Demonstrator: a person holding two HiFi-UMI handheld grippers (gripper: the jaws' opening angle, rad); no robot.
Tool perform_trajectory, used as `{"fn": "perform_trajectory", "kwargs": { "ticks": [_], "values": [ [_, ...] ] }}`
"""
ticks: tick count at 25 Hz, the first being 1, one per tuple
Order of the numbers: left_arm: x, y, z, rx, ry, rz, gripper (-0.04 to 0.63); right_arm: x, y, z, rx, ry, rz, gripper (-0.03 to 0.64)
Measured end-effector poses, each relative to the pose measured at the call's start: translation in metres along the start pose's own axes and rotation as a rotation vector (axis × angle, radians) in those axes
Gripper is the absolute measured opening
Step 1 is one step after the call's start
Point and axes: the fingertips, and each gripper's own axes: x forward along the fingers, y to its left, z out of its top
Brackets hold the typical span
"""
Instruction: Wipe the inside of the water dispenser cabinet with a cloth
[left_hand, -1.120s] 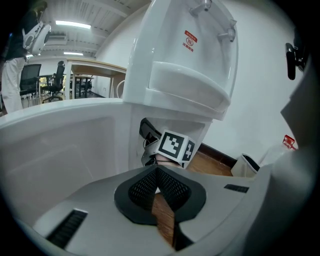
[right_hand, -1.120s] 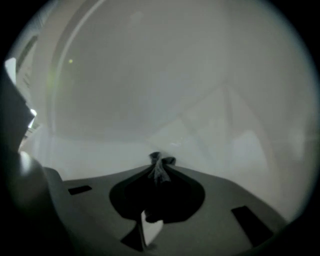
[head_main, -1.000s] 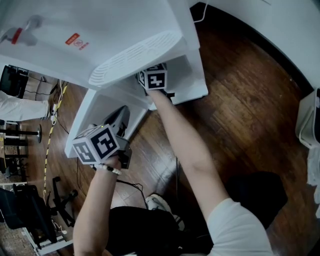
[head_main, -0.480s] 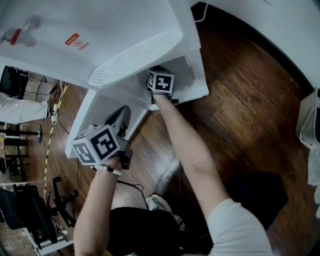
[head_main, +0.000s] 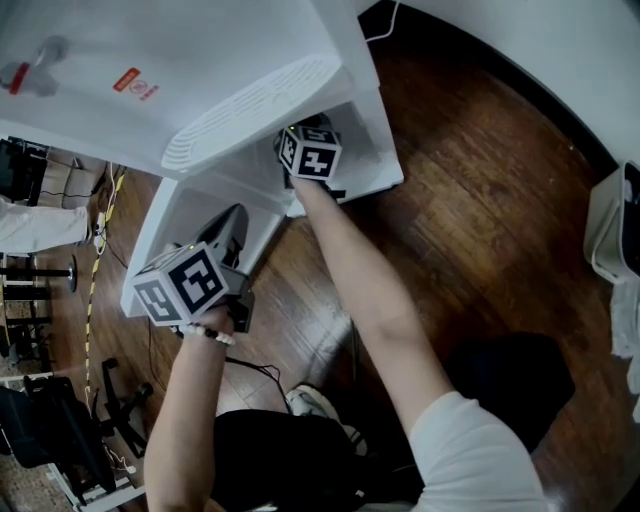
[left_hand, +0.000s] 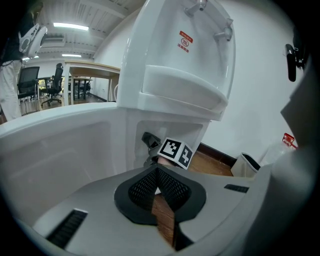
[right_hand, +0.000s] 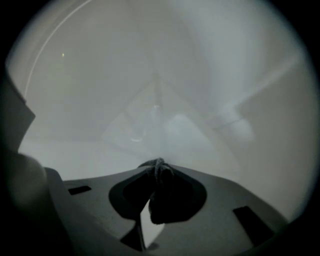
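The white water dispenser (head_main: 200, 70) stands over its open lower cabinet (head_main: 365, 150), and the cabinet door (head_main: 170, 215) is swung out to the left. My right gripper (right_hand: 157, 163) reaches inside the cabinet, shut on a dark cloth (right_hand: 167, 200) close to the pale inner wall (right_hand: 165, 100). In the head view only its marker cube (head_main: 310, 150) shows at the cabinet mouth. My left gripper (left_hand: 157, 171) is outside by the open door, its mesh pads (left_hand: 172, 187) closed together with nothing between them. The right gripper's cube (left_hand: 176, 151) also shows in the left gripper view.
Dark wooden floor (head_main: 470, 200) surrounds the dispenser. A white bin (head_main: 610, 230) stands at the right edge. A black cable (head_main: 255, 370) and a shoe (head_main: 315, 405) lie near my body. Desks and office chairs (left_hand: 50, 85) stand far to the left.
The right gripper's cube shifted a little right, then back left and deeper at the cabinet mouth. The left gripper stays beside the door.
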Motion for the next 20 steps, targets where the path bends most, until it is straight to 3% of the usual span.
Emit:
{"fn": "perform_trajectory", "kwargs": {
  "ticks": [7, 13, 16, 20],
  "values": [
    [0.004, -0.005, 0.001, -0.001, -0.003, -0.001, -0.011, -0.01, 0.042, 0.052, 0.023, -0.127, 0.113, 0.054],
    [0.007, -0.005, 0.001, -0.009, -0.001, -0.001, -0.011, -0.014, 0.051, 0.076, 0.084, -0.161, 0.142, 0.054],
    [0.008, -0.007, -0.001, -0.008, 0.003, -0.001, -0.011, -0.01, 0.037, 0.061, 0.108, -0.125, 0.104, 0.055],
    [0.008, -0.007, -0.001, -0.01, 0.002, -0.001, -0.011, -0.001, -0.005, 0.01, 0.122, 0.003, -0.006, 0.055]
  ]
}}
